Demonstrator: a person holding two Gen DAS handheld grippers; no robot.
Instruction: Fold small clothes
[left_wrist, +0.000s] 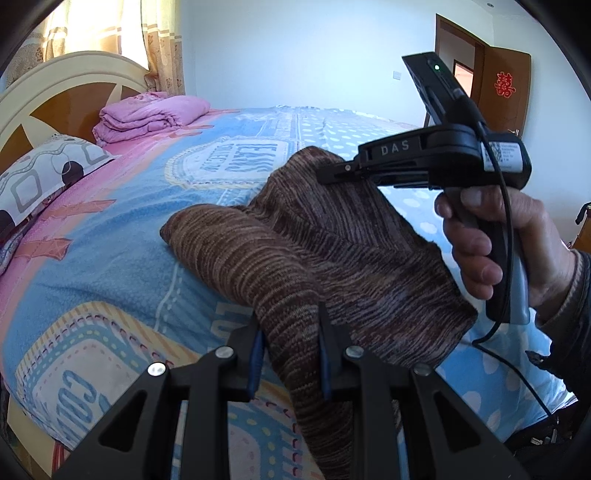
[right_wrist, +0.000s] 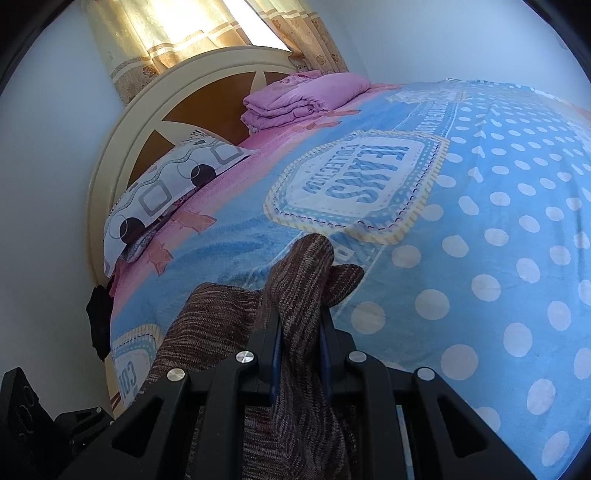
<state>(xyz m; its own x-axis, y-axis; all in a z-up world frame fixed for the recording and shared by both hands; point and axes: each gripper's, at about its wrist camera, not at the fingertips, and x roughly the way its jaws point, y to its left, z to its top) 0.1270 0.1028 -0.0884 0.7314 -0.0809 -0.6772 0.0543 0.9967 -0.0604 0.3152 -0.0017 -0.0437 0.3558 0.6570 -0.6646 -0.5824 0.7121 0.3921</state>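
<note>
Two grippers: both are clamped on one brown knitted garment (left_wrist: 332, 254) above the bed (left_wrist: 110, 266).
Garment: striped brown knit, lifted off the bed's blue blanket along its near edge; one rounded fold (left_wrist: 207, 232) rests on the blanket, on the headboard side of the rest.
Left gripper (left_wrist: 290, 354): jaws drawn close together with a bunched strip of the garment squeezed between the blue pads (left_wrist: 256, 362); the cloth hangs down past them.
Right gripper (left_wrist: 334, 173): in the left wrist view it reaches in from the door side, held by the person's hand (left_wrist: 495, 243), its tip pinching the garment's upper corner. In its own view (right_wrist: 299, 354) the fingers sit nearly closed around a thick twist of the knit, which rises beyond them and droops over the blanket.
Blanket (right_wrist: 498, 221): blue with white dots and a lettered patch, covering most of the bed beneath the garment.
Headboard (right_wrist: 122, 133): cream and brown, at the far end of the bed from the garment.
Pillow (right_wrist: 166, 188): patterned white and grey, lying against the headboard.
Pink quilt (right_wrist: 295, 98): folded, stacked beside the pillow near the headboard.
Curtain (right_wrist: 177, 33): yellow, hanging behind the headboard.
Door (left_wrist: 502, 88): brown, open, in the far wall beyond the bed.
Cable (left_wrist: 506, 229): black, running down from the right gripper past the hand.
</note>
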